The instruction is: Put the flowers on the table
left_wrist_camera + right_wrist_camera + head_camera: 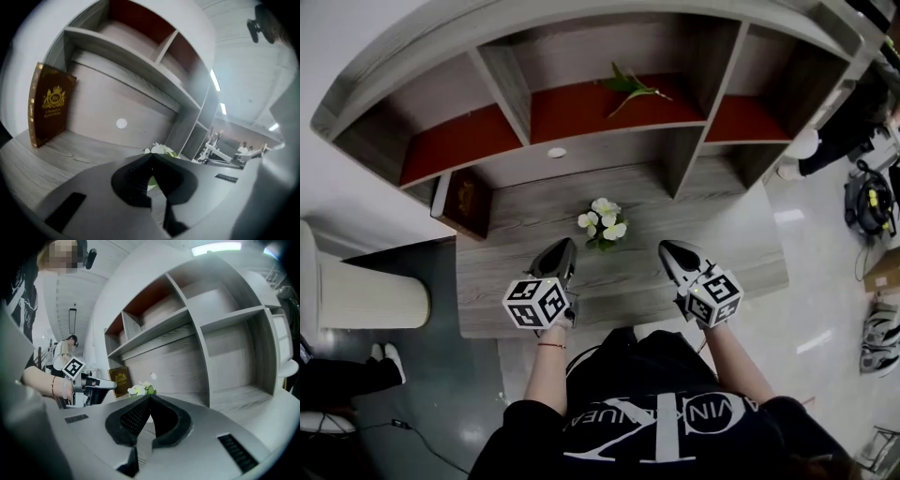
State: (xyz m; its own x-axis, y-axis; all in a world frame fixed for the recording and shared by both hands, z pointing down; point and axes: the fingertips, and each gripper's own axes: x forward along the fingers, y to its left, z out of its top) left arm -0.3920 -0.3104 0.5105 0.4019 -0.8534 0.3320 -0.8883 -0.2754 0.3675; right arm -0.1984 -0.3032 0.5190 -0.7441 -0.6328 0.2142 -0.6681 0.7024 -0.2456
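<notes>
A small bunch of white flowers with green leaves lies on the grey wooden table, just in front of the shelf unit. My left gripper hovers near the table's front, left of the flowers, its jaws shut with nothing between them. My right gripper is at the flowers' right, also shut and empty. In the left gripper view the closed tips point at the flowers just beyond. The right gripper view shows its closed tips, the flowers and the left gripper.
A grey shelf unit with red backing stands behind the table; a green stem lies in its middle compartment. A brown book leans at the table's back left. A white bin stands at the left, gear on the floor at the right.
</notes>
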